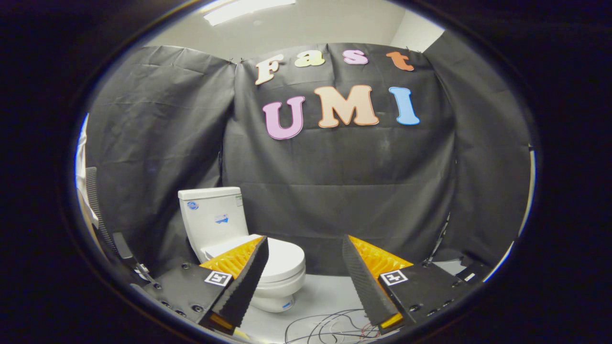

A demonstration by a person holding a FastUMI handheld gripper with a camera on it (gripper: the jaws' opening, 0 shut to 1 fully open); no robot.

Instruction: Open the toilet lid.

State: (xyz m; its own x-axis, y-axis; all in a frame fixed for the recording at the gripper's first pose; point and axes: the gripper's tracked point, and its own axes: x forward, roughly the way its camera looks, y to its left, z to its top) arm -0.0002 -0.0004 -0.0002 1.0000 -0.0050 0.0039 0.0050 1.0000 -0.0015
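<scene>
Standing back from it, the gripper (305, 241) hangs with its fingers spread wide and nothing between them. One toilet (239, 239) sits beyond the left finger, against the booth wall, its lid (282, 258) down flat on the seat. To do this well, I'd bring the fingers low to the lid's front lip and hook under it; whether there's any gap there is hard to tell from here. Loose cables (330, 325) lie on the floor (325, 291) just ahead.
</scene>
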